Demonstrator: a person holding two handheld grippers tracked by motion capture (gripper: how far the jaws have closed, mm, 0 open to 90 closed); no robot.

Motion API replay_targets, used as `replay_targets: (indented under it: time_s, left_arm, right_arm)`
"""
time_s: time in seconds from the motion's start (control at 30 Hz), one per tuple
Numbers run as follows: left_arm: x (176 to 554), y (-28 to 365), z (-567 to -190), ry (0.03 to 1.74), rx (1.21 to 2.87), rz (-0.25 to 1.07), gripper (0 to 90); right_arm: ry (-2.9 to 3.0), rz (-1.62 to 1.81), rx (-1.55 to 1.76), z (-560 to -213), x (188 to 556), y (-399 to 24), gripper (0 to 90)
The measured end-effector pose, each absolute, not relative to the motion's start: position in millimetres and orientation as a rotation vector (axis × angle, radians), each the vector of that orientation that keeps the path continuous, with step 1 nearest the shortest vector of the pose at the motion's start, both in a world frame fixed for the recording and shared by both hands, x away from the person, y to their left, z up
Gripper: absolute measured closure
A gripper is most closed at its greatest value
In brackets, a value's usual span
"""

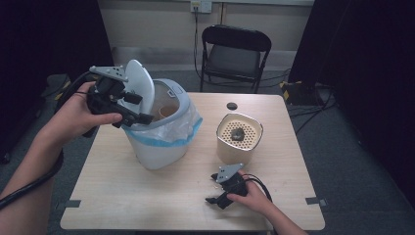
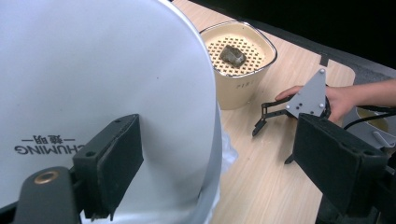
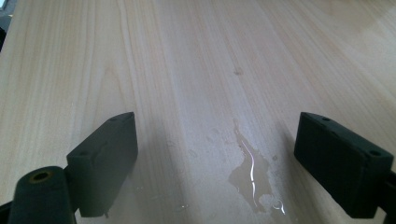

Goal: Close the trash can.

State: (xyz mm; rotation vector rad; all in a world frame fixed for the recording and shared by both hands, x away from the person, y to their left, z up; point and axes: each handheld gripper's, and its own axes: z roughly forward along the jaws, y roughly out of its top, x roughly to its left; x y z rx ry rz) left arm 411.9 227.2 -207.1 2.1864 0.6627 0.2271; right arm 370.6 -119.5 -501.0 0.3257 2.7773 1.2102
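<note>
A white bin (image 1: 156, 149) lined with a clear, blue-edged bag (image 1: 188, 128) stands on the left of the table. Its lid (image 1: 140, 78) is tipped up. My left gripper (image 1: 144, 107) is at the lid's edge, open, with that edge between the wide-apart jaws. In the left gripper view the lid (image 2: 93, 70) sits against the left pad (image 2: 114, 158) and well clear of the right one. A brown cup (image 1: 167, 110) lies inside the bin. My right gripper (image 1: 212, 188) rests open on the tabletop, over a small puddle (image 3: 252, 172).
A beige container (image 1: 230, 152) with a perforated insert holds a dark lump (image 1: 238, 133) right of the bin. A black disc (image 1: 232, 105) lies near the table's far edge. A folding chair (image 1: 235, 54) stands behind the table. Dark curtains flank both sides.
</note>
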Motion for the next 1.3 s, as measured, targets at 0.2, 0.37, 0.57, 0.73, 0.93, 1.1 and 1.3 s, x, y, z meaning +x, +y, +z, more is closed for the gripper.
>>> replay_targets:
  time_s: [0.2, 0.37, 0.57, 0.73, 0.93, 1.1, 1.3]
  left_arm:
    - [421, 221, -210, 0.689, 2.177, 0.221, 18.6]
    - [428, 223, -211, 0.749, 2.152, 0.215, 30.6]
    - [434, 223, -215, 0.808, 2.169, 0.24, 49.8]
    - [439, 217, -219, 0.838, 2.203, 0.261, 59.3]
    - [444, 209, -224, 0.873, 2.242, 0.269, 65.8]
    - [451, 202, -230, 0.889, 2.241, 0.279, 68.6]
    - [459, 193, -231, 0.904, 2.237, 0.323, 73.0]
  right_arm:
    - [2.778, 1.21, 0.326, -501, 371, -119, 13.0]
    - [2.778, 1.208, 0.328, -501, 370, -120, 13.0]
    - [2.778, 1.208, 0.326, -501, 370, -119, 12.8]
    - [2.778, 1.208, 0.328, -501, 370, -119, 12.8]
    - [2.781, 1.207, 0.331, -501, 370, -120, 12.8]
    - [2.782, 1.206, 0.331, -501, 370, -120, 12.8]
    - [2.782, 1.206, 0.332, -501, 370, -119, 12.8]
